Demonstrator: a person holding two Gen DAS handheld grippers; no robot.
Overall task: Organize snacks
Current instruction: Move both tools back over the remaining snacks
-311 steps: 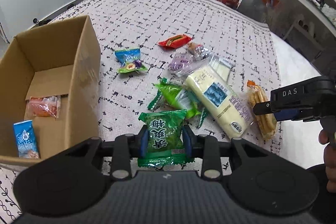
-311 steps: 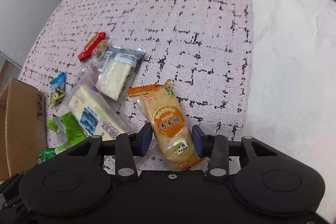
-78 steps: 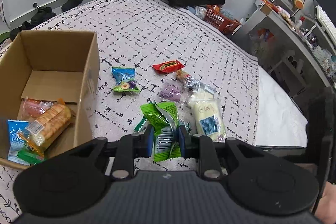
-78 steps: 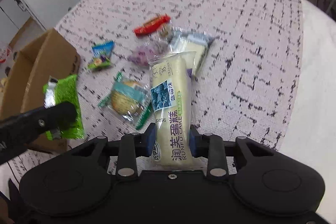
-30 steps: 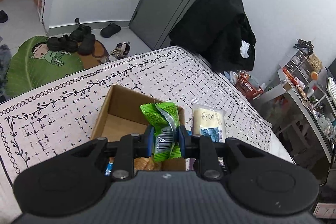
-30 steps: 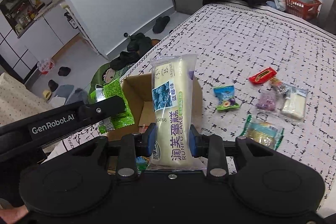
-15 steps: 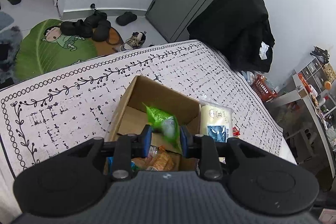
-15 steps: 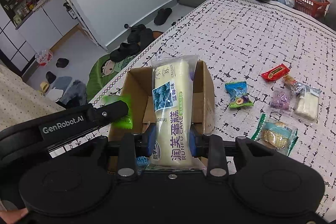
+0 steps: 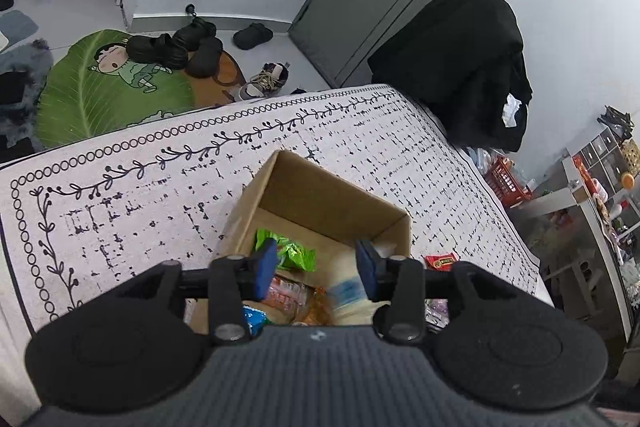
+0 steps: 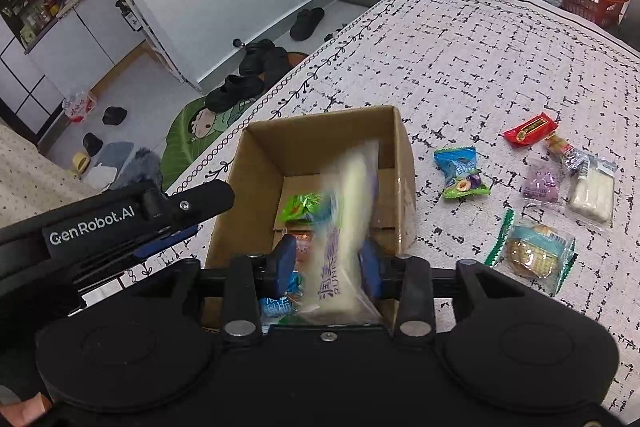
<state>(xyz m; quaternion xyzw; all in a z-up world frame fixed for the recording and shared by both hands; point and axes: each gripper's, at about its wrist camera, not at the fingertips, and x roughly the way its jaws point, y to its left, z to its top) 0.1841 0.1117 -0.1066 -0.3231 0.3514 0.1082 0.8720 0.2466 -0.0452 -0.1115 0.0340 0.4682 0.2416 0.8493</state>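
Observation:
Both grippers hang over the open cardboard box (image 9: 328, 183) (image 10: 320, 119) on the patterned bedspread. My left gripper (image 9: 316, 269) has its jaws opening with nothing between them; the green packet (image 9: 292, 253) (image 10: 300, 205) lies inside the box. My right gripper (image 10: 328, 265) also has its jaws opening. The long white cake packet (image 10: 348, 219) is blurred between them, loose from the pads and dropping into the box. It shows as a pale blur (image 9: 348, 283) in the left wrist view. The left gripper (image 10: 160, 215) appears at the left of the right wrist view.
Right of the box on the bedspread lie a blue-green candy (image 10: 460, 173), a red packet (image 10: 530, 129), a purple packet (image 10: 542, 181), a small white cake (image 10: 592, 193) and a round biscuit packet (image 10: 532, 255). The box holds several other snacks. The bed's edge and shoes are beyond the box.
Both grippers have gone from shut to open. The green packet left the left jaws and fell into the box. The cake packet has slipped down out of the right jaws' grip.

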